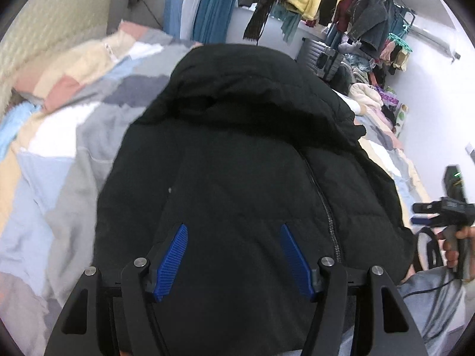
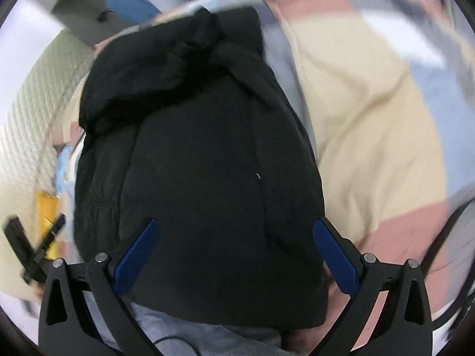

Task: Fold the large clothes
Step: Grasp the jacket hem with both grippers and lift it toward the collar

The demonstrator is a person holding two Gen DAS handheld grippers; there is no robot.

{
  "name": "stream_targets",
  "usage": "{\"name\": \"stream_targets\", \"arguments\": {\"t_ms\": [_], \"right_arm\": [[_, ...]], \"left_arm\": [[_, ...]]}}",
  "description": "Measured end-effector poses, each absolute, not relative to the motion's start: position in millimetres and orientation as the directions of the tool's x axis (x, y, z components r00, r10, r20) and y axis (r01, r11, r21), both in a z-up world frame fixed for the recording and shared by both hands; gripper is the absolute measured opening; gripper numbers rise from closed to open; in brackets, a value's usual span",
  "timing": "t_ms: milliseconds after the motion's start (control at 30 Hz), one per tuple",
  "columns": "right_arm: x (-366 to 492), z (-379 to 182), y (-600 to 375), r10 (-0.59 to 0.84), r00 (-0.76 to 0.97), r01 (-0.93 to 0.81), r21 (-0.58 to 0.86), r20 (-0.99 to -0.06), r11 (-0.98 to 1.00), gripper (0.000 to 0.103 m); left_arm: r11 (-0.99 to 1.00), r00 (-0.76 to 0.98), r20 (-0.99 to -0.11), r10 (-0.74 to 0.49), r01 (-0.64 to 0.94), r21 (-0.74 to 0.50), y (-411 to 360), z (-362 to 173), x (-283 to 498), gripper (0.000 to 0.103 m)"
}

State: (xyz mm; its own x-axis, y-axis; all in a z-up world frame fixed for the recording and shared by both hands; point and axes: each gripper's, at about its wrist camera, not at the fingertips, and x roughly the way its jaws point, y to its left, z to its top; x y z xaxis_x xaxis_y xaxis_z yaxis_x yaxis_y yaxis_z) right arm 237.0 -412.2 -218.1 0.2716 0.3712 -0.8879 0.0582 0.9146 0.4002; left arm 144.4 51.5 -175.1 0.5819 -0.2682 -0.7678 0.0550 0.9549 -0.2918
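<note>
A black puffy hooded jacket [image 1: 237, 154] lies on the bed, hood away from me and zip [image 1: 326, 213] running down its right side. My left gripper [image 1: 234, 228] hovers over its lower part, blue pads [image 1: 173, 261] apart with nothing pinched between them. At the right edge a hand holds my right gripper [image 1: 439, 210]. The right wrist view is blurred. There the jacket [image 2: 202, 154] fills the middle, and my right gripper [image 2: 234, 225] stands wide open over its near hem. The left gripper [image 2: 32, 249] shows at the far left.
A patchwork bedspread [image 1: 74, 124] in pink, cream, grey and blue covers the bed. A quilted headboard [image 1: 44, 23] is at the left. A rack of hanging clothes [image 1: 341, 3], a grey suitcase [image 1: 320, 56] and a clothes pile [image 1: 374, 92] stand beyond. Grey trousers [image 1: 430, 302] are near.
</note>
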Motion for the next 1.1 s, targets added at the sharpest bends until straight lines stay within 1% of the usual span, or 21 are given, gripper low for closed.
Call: {"name": "stream_targets", "arguments": {"t_ms": [100, 233, 267, 367, 467, 533, 600, 667, 800, 933, 1100], "right_arm": [[242.1, -244.7, -431.7, 0.407, 0.198, 0.167, 0.44, -0.892, 0.882, 0.103], [237.3, -278.4, -454.7, 0.495, 0.154, 0.324, 0.517, -0.855, 0.792, 0.103], [235.8, -284.6, -458.4, 0.511, 0.15, 0.349, 0.529, -0.846, 0.773, 0.103], [234.7, -290.5, -457.0, 0.541, 0.149, 0.351, 0.556, -0.828, 0.754, 0.103], [238.4, -289.9, -443.5, 0.573, 0.123, 0.295, 0.581, -0.81, 0.759, 0.103], [237.5, -283.5, -429.9, 0.589, 0.114, 0.233, 0.598, -0.8, 0.767, 0.103], [235.7, -273.4, -421.3, 0.594, 0.12, 0.185, 0.606, -0.795, 0.774, 0.103], [234.5, -263.2, -417.9, 0.608, 0.147, 0.14, 0.625, -0.78, 0.768, 0.103], [224.7, -239.1, -416.6, 0.674, 0.223, 0.052, 0.699, -0.704, 0.713, 0.103], [211.6, -215.2, -416.7, 0.729, 0.297, -0.037, 0.756, -0.617, 0.654, 0.103], [206.6, -198.8, -419.7, 0.786, 0.31, -0.146, 0.79, -0.535, 0.595, 0.103]], "left_arm": [[0.95, 0.564, -0.778, -0.276, 0.037, -0.311, 54.4, -181.2, 148.1, 0.065], [0.941, 0.536, -0.793, -0.291, 0.011, -0.338, 58.4, -189.8, 155.7, 0.065], [0.935, 0.528, -0.793, -0.303, 0.007, -0.353, 60.5, -192.6, 157.9, 0.065], [0.911, 0.496, -0.798, -0.342, -0.032, -0.41, 68.4, -204.4, 167.3, 0.065], [0.891, 0.474, -0.801, -0.366, -0.07, -0.449, 77.9, -213.9, 172.0, 0.065], [0.859, 0.467, -0.785, -0.407, -0.094, -0.502, 86.7, -219.1, 172.5, 0.065], [0.821, 0.469, -0.764, -0.443, -0.129, -0.556, 98.6, -222.2, 173.4, 0.065], [0.795, 0.469, -0.755, -0.458, -0.163, -0.584, 108.5, -225.5, 173.0, 0.065], [0.726, 0.481, -0.724, -0.495, -0.228, -0.648, 131.1, -229.6, 171.5, 0.065], [0.728, 0.48, -0.753, -0.451, -0.29, -0.621, 151.7, -223.8, 180.4, 0.065], [0.77, 0.416, -0.816, -0.4, -0.331, -0.546, 169.3, -223.3, 193.1, 0.065]]}}
